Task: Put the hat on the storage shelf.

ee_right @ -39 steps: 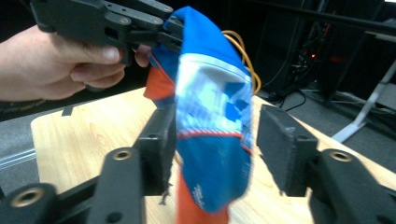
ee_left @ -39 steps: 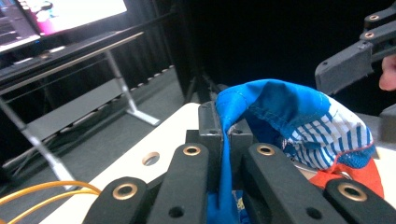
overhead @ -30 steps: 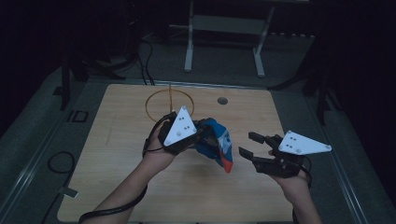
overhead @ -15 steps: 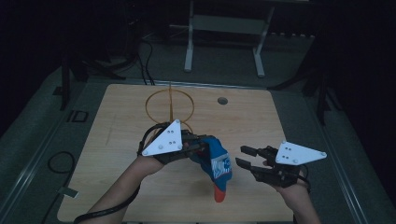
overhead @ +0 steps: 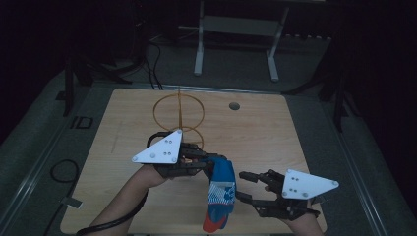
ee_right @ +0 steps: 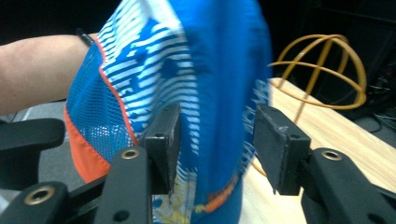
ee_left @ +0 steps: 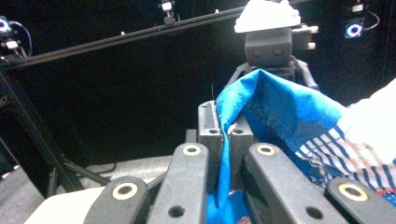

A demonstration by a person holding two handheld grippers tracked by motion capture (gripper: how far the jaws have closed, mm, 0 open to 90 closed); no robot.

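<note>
The left gripper [overhead: 209, 164] has its jaws clamped flat on a fold of the blue fabric cap with white stripes and an orange brim [overhead: 220, 192], so the cap hangs free above the near edge of the light wooden table [overhead: 275, 132], where the other hand can get at it. In the left gripper view the blue cloth [ee_left: 275, 112] runs straight down between the two pressed pads, with nothing else caught there. The right gripper [overhead: 243, 186] sits just beside the hanging cap, its jaws about half open and just opening a little; in the right gripper view the cap's side [ee_right: 205, 93] lies between the pads without being pinched (the left pad looks to brush it, the right stands clear), which reads as lining up a second grip to spread the cap. The cap looks soft and floppy, mesh at one side, a printed panel along its lower edge. Behind it stands a yellow wire dome-shaped stand [overhead: 179, 115], likely where the cap goes.
</note>
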